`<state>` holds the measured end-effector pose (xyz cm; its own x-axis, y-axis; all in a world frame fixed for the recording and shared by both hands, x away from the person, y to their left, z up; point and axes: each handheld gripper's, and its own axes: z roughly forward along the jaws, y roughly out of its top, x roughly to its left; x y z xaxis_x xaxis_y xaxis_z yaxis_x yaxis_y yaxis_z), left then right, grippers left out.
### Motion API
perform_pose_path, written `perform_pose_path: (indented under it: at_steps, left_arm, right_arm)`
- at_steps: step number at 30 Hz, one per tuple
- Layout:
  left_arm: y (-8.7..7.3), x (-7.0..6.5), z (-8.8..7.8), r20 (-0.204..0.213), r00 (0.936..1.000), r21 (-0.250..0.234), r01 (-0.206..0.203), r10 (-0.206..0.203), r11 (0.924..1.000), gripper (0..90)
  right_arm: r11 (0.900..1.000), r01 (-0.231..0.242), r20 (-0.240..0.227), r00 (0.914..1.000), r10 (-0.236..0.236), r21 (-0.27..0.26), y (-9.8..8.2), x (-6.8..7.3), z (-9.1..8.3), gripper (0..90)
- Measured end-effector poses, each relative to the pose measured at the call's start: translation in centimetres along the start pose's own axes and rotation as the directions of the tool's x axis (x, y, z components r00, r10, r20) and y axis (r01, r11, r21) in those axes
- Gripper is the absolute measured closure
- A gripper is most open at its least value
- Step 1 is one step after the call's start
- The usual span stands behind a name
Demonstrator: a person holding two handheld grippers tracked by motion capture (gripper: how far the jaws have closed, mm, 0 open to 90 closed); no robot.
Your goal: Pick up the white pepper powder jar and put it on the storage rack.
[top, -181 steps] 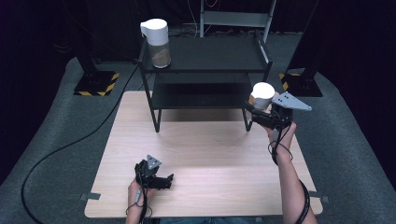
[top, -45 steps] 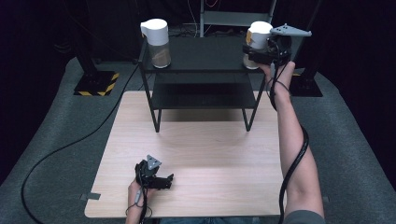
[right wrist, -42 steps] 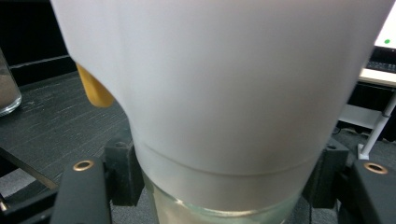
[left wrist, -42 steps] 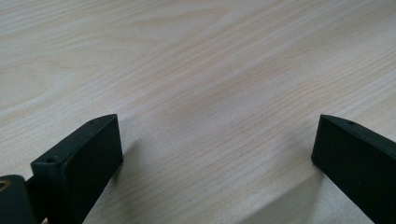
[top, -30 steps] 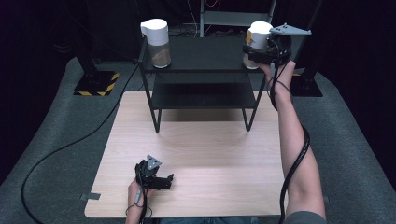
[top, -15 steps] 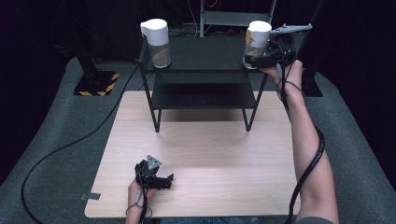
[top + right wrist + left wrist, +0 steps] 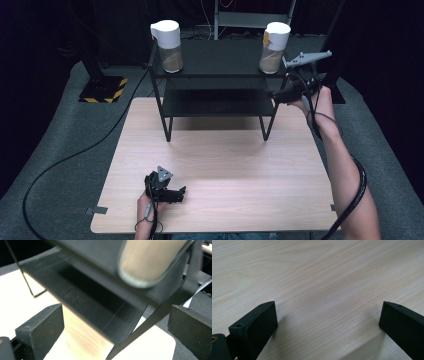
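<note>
White-lidded clear jar point(image 7: 274, 46) is standing on the black metal shelf's point(image 7: 220, 60) top right corner. Right gripper point(image 7: 278, 94), jaws just opening and holding nothing, is hovering beside it; left gripper point(image 7: 176, 194) is resting spread on the wooden table point(image 7: 225, 160).

You are working in what looks like a lab or recording studio rather than a home. Black curtains close off the back and sides, and grey carpet point(image 7: 60, 150) covers the floor. A pale wooden table point(image 7: 225, 165) is marked at its corners with tape, a hazard-striped stand base point(image 7: 102, 90) sits nearby, and a black cable point(image 7: 60, 162) runs across the carpet. A bare black metal shelf rack point(image 7: 215, 75) stands on the table.
</note>
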<state>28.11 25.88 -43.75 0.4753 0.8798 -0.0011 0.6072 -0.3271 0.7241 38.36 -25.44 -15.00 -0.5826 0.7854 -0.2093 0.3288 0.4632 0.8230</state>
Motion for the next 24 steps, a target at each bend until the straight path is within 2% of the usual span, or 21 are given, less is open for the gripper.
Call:
perform_pose_path:
  at_steps: [2,6,12,15,19,24]
  left_arm:
    - [0.0,0.0,0.0,-0.001,1.0,0.0,-0.002,0.002,1.0,1.6]
    - [0.0,0.0,0.0,0.0,1.0,0.0,0.0,0.0,1.0,1.5]
    - [0.0,0.0,0.0,0.001,1.0,0.001,0.004,-0.004,1.0,1.4]
    - [0.0,0.0,0.0,0.001,1.0,0.001,0.005,-0.005,1.0,1.2]
    - [0.0,0.0,0.1,0.0,1.0,0.0,0.007,-0.007,1.0,1.2]
    - [0.1,0.0,0.0,-0.001,1.0,0.002,0.007,-0.007,1.0,1.2]
  right_arm:
    - [1.0,0.005,-0.005,1.0,-0.005,0.011,-1.3,0.6,0.1,0.0]
    - [0.997,0.031,-0.014,0.9994,-0.031,0.065,-4.0,1.7,0.8,0.0]
    - [0.99,0.02,-0.044,0.9989,-0.014,0.139,-8.5,2.6,2.5,0.0]
    - [0.985,0.015,-0.077,0.997,-0.002,0.173,-10.8,2.8,3.4,0.0]
    - [0.983,-0.033,-0.1,0.9936,0.052,0.182,-14.6,3.1,4.4,0.0]
    - [0.975,-0.102,-0.093,0.9881,0.122,0.198,-19.5,4.3,5.5,0.0]
